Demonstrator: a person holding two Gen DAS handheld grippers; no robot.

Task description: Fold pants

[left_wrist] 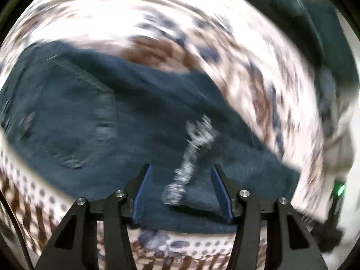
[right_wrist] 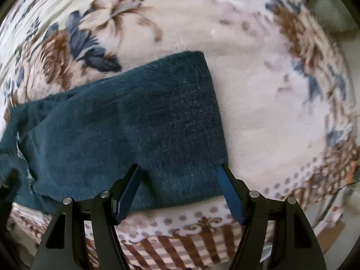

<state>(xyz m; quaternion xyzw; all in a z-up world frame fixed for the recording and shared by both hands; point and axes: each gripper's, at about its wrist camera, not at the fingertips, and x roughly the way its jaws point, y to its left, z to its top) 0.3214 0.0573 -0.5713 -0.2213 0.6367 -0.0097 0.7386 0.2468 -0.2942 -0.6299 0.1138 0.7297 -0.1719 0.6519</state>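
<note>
While the floral blanket [right_wrist: 258,103] lies flat, the dark teal pants [right_wrist: 135,121] rest on it, legs apparently doubled over; cross-fold seems left. Left gripper [left_wrist: 181,168] fingers part-open, empty above the drawstring [left_wrist: 191,155]. Right gripper [right_wrist: 180,168] wide, nothing gripped.

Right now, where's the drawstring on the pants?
In the left wrist view the whitish drawstring lies on the dark teal pants, low and centre in the frame, between the open fingers of the left gripper, on the floral blanket.

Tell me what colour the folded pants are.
Dark teal-blue fleecy fabric pants, clearest in the right wrist view.
</note>
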